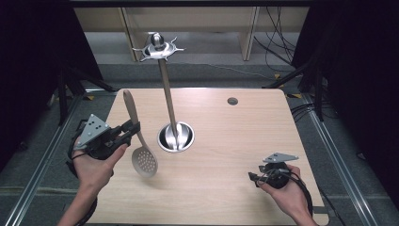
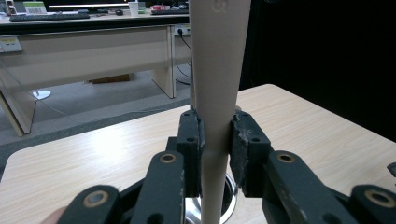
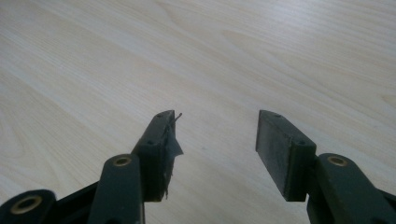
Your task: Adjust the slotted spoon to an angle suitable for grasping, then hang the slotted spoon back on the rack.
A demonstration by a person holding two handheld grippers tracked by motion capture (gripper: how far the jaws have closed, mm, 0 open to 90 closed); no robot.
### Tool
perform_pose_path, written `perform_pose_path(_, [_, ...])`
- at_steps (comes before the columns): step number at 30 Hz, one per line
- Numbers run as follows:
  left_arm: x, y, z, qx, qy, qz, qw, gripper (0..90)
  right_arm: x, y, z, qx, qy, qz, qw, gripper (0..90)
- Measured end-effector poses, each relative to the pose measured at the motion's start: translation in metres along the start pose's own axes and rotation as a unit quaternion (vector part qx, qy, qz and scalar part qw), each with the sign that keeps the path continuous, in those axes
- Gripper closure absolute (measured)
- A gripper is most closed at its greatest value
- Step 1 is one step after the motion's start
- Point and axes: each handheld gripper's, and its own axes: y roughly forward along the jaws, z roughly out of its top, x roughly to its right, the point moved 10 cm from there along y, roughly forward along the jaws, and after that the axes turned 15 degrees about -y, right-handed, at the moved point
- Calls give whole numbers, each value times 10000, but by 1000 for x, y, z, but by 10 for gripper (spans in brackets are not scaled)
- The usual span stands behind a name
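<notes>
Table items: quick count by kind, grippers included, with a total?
Slotted spoon, held in the left gripper: 1
Utensil stand with hooked top: 1
Grippers, the other being the right gripper: 2
Total: 4

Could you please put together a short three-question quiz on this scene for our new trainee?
1. True or false: the left gripper is shut on the skimmer handle.
2. The right gripper is: A) holding a spoon, B) open over bare table, C) shut on the stand.
3. Fill in: the metal stand rises from a round ____ on the table.

Key: 1 true; 2 B; 3 base.
</notes>
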Motion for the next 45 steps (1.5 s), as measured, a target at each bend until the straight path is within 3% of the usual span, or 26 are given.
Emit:
perform_pose_path(5, [2,2,3,-2,29,14,10000,740,-1,0,1,20,13,118,9999,483])
perform_pose_path(11, [0,5,3,-71,46,32,10000,740,1,2,3,50,-131,-14,9999,483])
perform_pose_path(14, [-1,5,4,-81,47,67,9999,740,-1,0,4,74,-35,24,10000,483])
perform_pose_path(15, [-1,6,5,-80,46,76,9999,740,-2,1,4,68,-44,142,9999,483])
perform_pose_path(17, [-1,6,5,-74,59,102,9999,740,0,2,5,114,-165,36,9998,483])
perform_pose_path(18, [-1,7,5,-71,73,113,9999,740,-2,1,6,102,-85,56,9999,483])
perform_pose_path(22, [0,9,5,-106,89,112,9998,740,0,2,5,143,-195,55,9997,482])
perform_pose_path(23, [0,9,6,-92,79,98,9999,740,-1,1,5,107,-75,49,9999,482])
perform_pose_path(25, [1,10,7,-104,94,80,9999,740,4,1,5,187,-296,-11,9994,483])
perform_pose_path(29, [3,12,12,-90,96,82,9999,740,1,-2,2,96,-106,-32,9999,484])
perform_pose_path(30, [3,13,12,-100,95,80,9999,740,-2,-4,2,66,40,-20,10000,484])
perform_pose_path(36, [6,16,19,-67,91,116,9999,740,0,-4,3,90,-139,-67,9998,483])
perform_pose_path(45, [7,19,30,29,104,117,9999,740,0,-4,4,158,-46,-61,9998,482])
